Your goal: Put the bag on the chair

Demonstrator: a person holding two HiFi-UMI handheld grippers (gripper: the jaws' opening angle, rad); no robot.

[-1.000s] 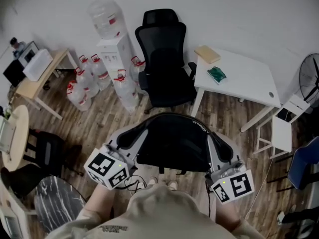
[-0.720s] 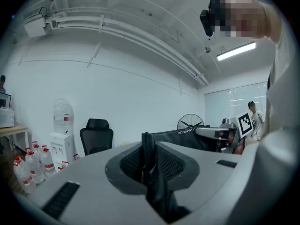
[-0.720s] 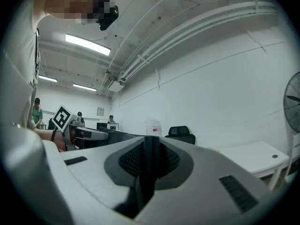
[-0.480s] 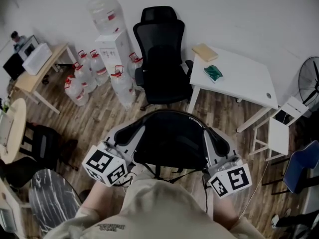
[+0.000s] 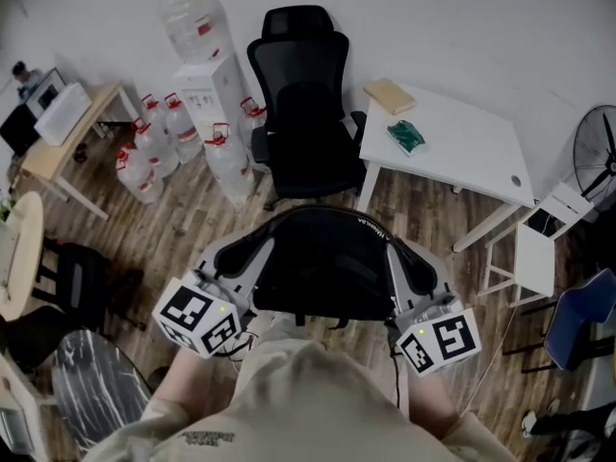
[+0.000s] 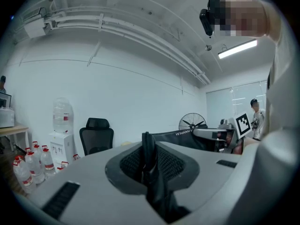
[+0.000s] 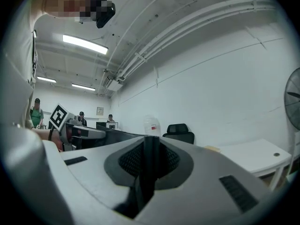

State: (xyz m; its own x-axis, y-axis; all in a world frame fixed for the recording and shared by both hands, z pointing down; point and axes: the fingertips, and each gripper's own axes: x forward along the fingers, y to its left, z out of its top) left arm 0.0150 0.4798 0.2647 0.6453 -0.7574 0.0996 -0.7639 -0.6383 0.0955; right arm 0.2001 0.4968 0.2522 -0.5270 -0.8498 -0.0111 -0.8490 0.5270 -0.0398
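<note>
A black bag (image 5: 322,269) hangs in front of me between both grippers, above the wooden floor. My left gripper (image 5: 250,253) is shut on the bag's left strap (image 6: 149,156). The right gripper (image 5: 401,261) is shut on the right strap (image 7: 150,165). A black mesh office chair (image 5: 303,128) with a headrest stands just beyond the bag, against the white wall. In the left gripper view the chair (image 6: 96,137) shows at the left, and in the right gripper view the chair (image 7: 179,132) shows just right of centre. Both straps run up between the closed jaws.
A white table (image 5: 472,162) right of the chair carries a tan box (image 5: 389,95) and a green object (image 5: 405,137). A water dispenser (image 5: 207,80) and several water jugs (image 5: 154,147) stand left of the chair. A fan (image 5: 595,162) and a blue chair (image 5: 582,320) are at the right.
The bag and both grippers have edged forward toward the office chair, and the room has slid left in the head view. Both grips are unchanged.
</note>
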